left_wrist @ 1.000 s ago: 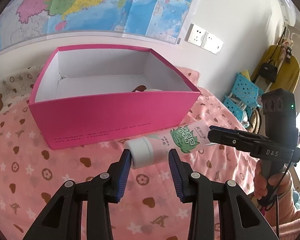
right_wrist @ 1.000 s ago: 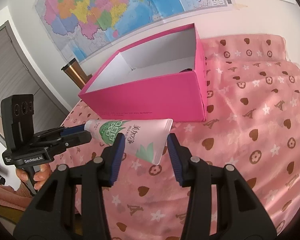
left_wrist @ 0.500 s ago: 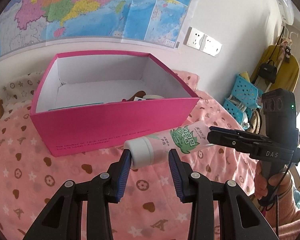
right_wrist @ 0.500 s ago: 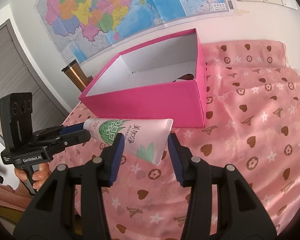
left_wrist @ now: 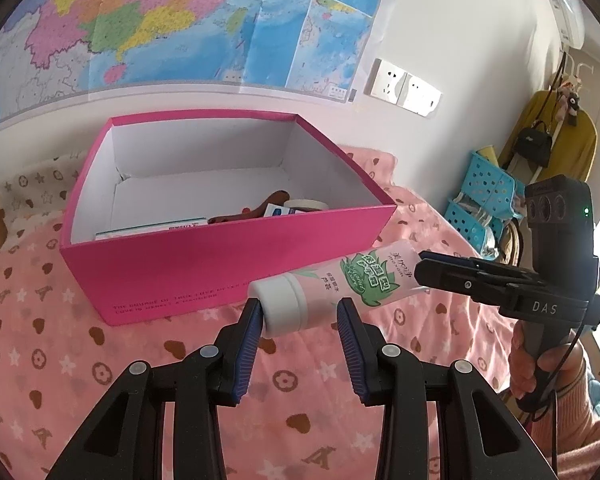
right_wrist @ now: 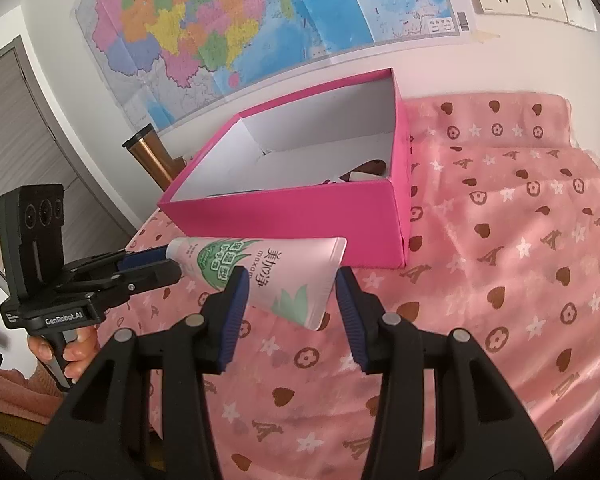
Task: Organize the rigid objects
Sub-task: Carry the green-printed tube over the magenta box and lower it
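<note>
A pink tube with a white cap and green leaf print (left_wrist: pixel 332 286) hangs in the air in front of the open pink box (left_wrist: pixel 204 276). My left gripper (left_wrist: pixel 300 320) has its jaws around the cap end, and my right gripper (right_wrist: pixel 290 294) has its jaws around the flat tail of the tube (right_wrist: pixel 284 276). The tube is held level between the two, just below the box's near wall (right_wrist: pixel 300 216). The box holds a few small items, among them a flat white carton (left_wrist: pixel 152 229) and a brown piece (left_wrist: pixel 256 210).
The box stands on a pink cloth with hearts and stars (right_wrist: pixel 520 264). A map hangs on the wall (left_wrist: pixel 180 20). A copper cylinder (right_wrist: pixel 150 156) stands left of the box. Blue baskets (left_wrist: pixel 480 200) and a yellow coat (left_wrist: pixel 552 140) are at the right.
Both grippers and the tube have risen, so more of the box's inside and its contents shows. The grip on the tube looks the same.
</note>
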A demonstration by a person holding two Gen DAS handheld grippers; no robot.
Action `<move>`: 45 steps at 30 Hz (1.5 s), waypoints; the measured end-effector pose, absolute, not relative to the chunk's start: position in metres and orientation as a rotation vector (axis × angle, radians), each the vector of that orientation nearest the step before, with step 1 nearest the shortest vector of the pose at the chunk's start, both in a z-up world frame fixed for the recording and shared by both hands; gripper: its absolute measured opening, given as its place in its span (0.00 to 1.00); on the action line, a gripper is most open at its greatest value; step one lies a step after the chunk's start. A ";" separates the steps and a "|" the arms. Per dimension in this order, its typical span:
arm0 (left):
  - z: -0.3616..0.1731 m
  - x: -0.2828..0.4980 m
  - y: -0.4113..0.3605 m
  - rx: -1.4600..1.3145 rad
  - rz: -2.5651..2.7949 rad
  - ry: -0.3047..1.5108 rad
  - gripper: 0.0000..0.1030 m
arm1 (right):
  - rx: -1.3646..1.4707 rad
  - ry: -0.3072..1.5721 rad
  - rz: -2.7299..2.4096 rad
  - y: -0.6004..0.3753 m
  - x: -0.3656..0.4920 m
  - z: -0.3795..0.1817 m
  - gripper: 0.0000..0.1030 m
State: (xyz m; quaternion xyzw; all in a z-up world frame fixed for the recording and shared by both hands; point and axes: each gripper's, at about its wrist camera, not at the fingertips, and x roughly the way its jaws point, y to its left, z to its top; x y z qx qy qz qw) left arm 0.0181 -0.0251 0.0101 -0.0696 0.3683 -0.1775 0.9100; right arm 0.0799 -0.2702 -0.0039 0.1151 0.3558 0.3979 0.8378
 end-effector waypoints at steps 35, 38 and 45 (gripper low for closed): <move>0.020 0.028 -0.026 -0.126 -0.353 0.720 0.37 | 0.232 0.720 0.851 -0.272 0.094 0.006 0.47; 0.021 0.029 -0.027 -0.125 -0.353 0.718 0.37 | 0.233 0.717 0.852 -0.272 0.096 0.007 0.47; 0.023 0.030 -0.028 -0.121 -0.350 0.711 0.37 | 0.238 0.710 0.853 -0.274 0.098 0.008 0.47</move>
